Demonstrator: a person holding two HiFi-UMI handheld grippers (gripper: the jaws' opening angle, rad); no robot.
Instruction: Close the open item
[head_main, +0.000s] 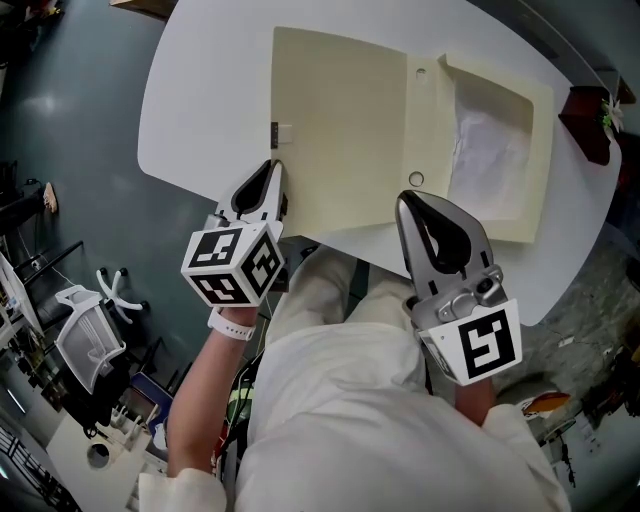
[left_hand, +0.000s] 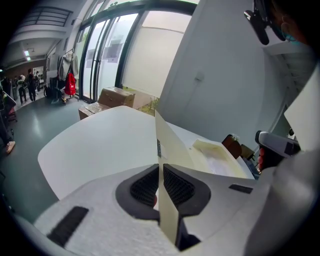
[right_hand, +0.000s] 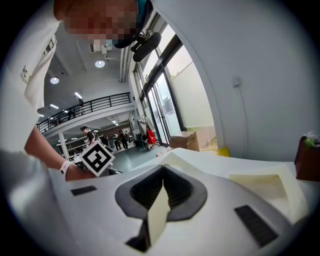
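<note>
The left gripper (left_hand: 160, 167) is pinched nearly together on a thin cream sheet that runs edge-on between its ribbed pads. In the head view that sheet is the lid (head_main: 335, 130) of the open box, caught on its free left edge close to the near corner. That is the edge farthest from the hinge, so it probably gives the most leverage for swinging the panel over. The right gripper (right_hand: 162, 170) is likewise clamped on cream card. From above, its tips sit at the box's near edge, about where the lid meets the spine (head_main: 425, 130), a narrow strip with two small holes. A grip there likely serves to steady the fold line so the box does not slide while the lid turns. A small pale tab (head_main: 283, 133) sits on the lid's left edge just beyond the left gripper, perhaps the catch that meets the tray. The tray (head_main: 538, 150) lies to the right of the spine, open side up, with white paper (head_main: 490, 155) inside. The whole box rests spread open on the white table (head_main: 200, 110), near the person's edge of it. Whether the lid has lifted off the tabletop I cannot tell. The head view shows it at full width, while the left gripper view shows it rising steeply. As I judge it, closing is only at the grasp stage, and the lid must next arc rightward over the spine onto the tray. Thin card held by one corner could bow or twist on the way. A dark red object (head_main: 590, 120) stands at the table's far right edge, just beside the tray.
</note>
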